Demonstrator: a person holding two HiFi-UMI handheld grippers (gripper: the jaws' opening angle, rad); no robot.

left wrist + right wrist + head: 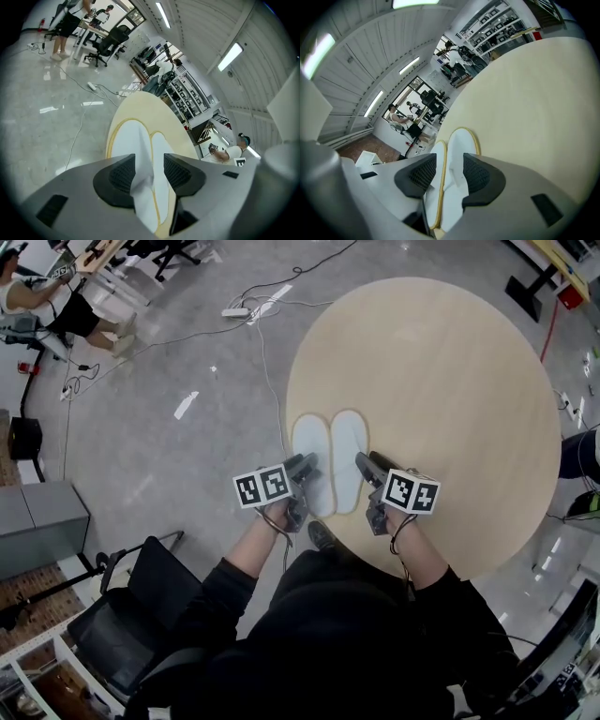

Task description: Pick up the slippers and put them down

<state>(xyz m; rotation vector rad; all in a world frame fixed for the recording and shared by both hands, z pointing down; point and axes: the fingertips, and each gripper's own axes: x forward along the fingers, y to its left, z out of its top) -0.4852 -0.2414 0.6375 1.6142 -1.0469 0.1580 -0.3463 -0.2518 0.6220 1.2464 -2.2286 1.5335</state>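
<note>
While your left gripper (149,174) sits low over the table, its 2 jaws stand spread apart; the black ribbed pads (121,174) face each other with a clear gap. The white upper of the left slipper (127,140) rises into that gap. It looks close to the left-hand pad, but no squeeze shows, so record it as not gripped.

Your right gripper (444,176) reads the same: jaws spread, pads apart, with the right slipper (460,143) lying under and between them. No pinch is visible there either.

From the head view, each gripper carries its marker cube (262,487) behind the jaws, and both tools point away from you at the heel ends of the pair.

Slippers: 2, white with a yellowish rim, flat on the round wooden table (450,399). They lie side by side, touching or nearly touching along their inner edges, toes away from you. The pair sits at the table's near-left part, close to its edge.

Surroundings: grey polished floor (169,456) to the left of the table, with a white power strip (235,312) and cables on it. A black chair (141,606) stands at your left side.
</note>
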